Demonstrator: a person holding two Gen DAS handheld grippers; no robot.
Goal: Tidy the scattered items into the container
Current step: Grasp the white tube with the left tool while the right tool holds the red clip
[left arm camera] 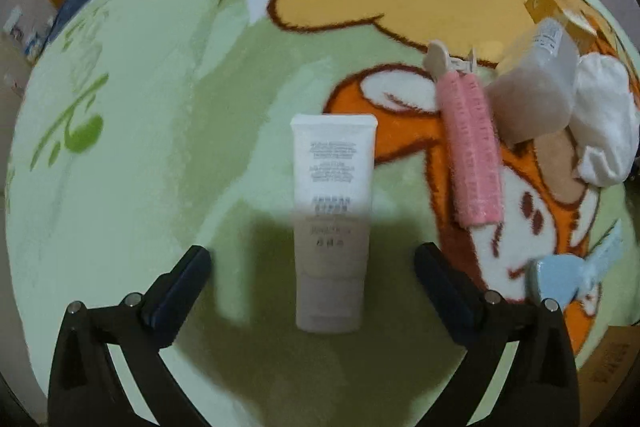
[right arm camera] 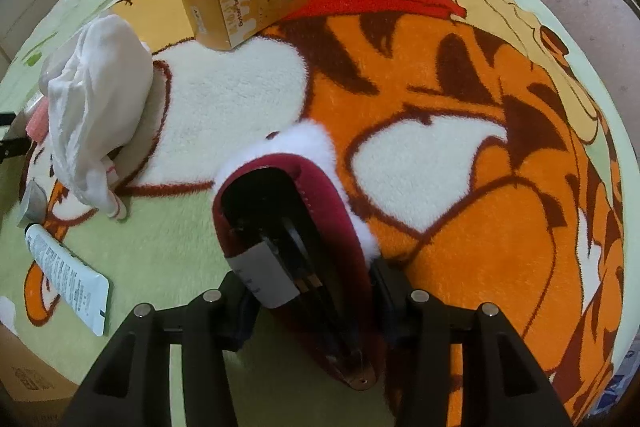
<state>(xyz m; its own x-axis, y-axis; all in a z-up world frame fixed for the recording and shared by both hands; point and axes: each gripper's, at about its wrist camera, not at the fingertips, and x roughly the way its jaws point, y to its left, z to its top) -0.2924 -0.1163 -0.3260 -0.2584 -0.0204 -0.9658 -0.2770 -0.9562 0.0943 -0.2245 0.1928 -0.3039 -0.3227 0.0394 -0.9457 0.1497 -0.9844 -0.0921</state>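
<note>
Two fingers of the left gripper (left arm camera: 312, 267) stand spread, straddling the white tube (left arm camera: 330, 223) lying dead ahead on the blanket (left arm camera: 160, 147); lower squarely before closing, while the right gripper (right arm camera: 308, 291) pinches the red fur-trimmed pouch (right arm camera: 296, 227).

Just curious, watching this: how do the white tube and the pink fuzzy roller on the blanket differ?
The white tube is smooth, flat and printed with text; the pink roller is fuzzy and round-bodied with a beige clip at its far end. The tube lies straight between the left gripper's open jaws; the roller lies off to the right, slightly slanted, untouched. Both rest flat on the cartoon blanket.
</note>
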